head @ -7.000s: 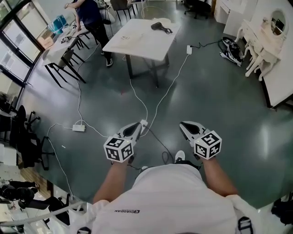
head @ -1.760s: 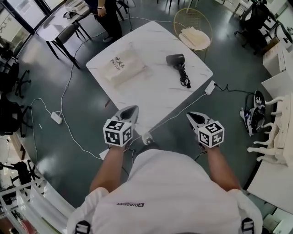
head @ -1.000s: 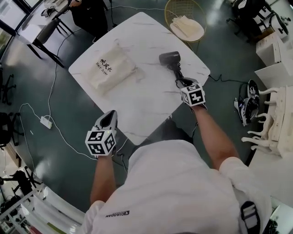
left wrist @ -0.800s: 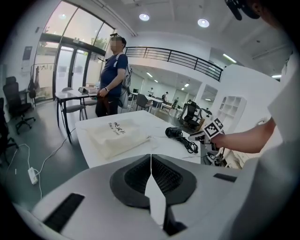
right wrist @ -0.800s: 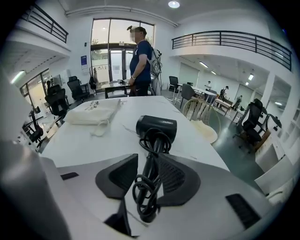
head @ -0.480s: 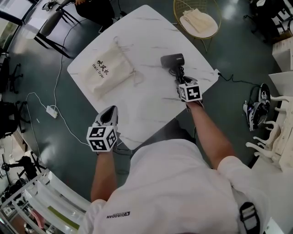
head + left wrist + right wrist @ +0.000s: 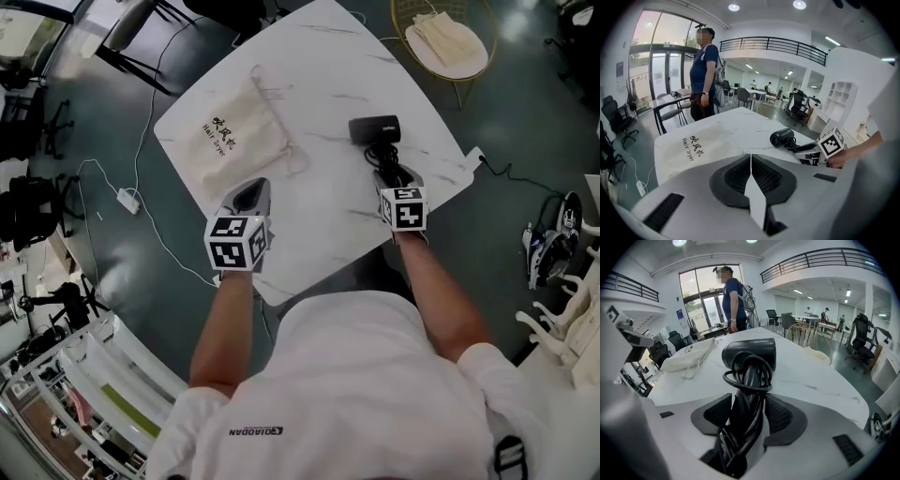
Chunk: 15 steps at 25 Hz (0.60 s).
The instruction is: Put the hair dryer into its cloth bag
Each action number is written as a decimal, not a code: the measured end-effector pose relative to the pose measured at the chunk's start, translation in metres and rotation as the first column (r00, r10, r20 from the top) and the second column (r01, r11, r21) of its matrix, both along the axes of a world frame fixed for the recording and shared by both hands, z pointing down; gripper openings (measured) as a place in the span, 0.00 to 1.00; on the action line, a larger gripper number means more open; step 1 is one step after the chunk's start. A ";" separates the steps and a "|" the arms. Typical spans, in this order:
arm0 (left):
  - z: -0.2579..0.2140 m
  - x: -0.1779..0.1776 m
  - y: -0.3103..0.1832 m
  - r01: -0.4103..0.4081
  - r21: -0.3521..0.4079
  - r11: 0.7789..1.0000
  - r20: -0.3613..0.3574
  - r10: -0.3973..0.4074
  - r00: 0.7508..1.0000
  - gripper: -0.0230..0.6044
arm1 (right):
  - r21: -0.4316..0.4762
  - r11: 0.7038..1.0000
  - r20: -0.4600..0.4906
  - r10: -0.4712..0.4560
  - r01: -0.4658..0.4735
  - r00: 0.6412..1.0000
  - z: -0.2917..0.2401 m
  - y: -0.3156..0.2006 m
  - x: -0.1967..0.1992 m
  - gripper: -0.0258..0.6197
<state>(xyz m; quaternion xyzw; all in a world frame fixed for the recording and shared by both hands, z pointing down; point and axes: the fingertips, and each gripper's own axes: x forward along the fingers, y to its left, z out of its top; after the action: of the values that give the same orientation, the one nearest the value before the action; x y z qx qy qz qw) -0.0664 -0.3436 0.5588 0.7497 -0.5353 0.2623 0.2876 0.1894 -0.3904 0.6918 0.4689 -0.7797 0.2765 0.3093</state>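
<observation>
Tongs on my right [image 7: 386, 180], just opening wide, straddle the black hair dryer's [image 7: 375, 128] cord-wrapped handle [image 7: 749, 380], while my left tongs [image 7: 251, 190], pinched together, hover near the beige drawstring cloth bag [image 7: 228, 139].

the cloth bag [image 7: 230, 131] on the tabletop [image 7: 319, 84] carries black print: three chinese characters, 吹风机, and beside them the words "hair dryer". the hair dryer [image 7: 749, 351] has a small pale word on its barrel, too small to read. the person's white shirt [image 7: 347, 375] bears a small dark brand line on the back that looks like "qiaodan".
</observation>
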 end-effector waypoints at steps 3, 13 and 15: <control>0.004 0.002 -0.022 0.026 0.000 1.000 0.035 -0.026 0.999 0.09 | 0.007 1.000 0.011 0.004 -0.004 1.000 0.001 -0.001 0.002 0.41; 0.041 0.008 -0.090 0.077 -0.065 0.995 0.129 -0.068 0.989 0.23 | -0.060 0.998 0.118 0.023 -0.016 0.993 0.006 -0.002 0.007 0.41; 0.053 0.008 -0.100 0.089 -0.091 0.992 0.139 -0.076 0.987 0.25 | -0.074 0.997 0.172 0.040 -0.028 0.984 0.006 -0.003 0.009 0.39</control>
<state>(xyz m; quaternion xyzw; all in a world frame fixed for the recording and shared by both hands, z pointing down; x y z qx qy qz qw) -0.0585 -0.4437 0.6115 0.6925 -0.5708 0.3261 0.2973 0.1986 -0.3930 0.6974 0.4448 -0.7852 0.3492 0.2522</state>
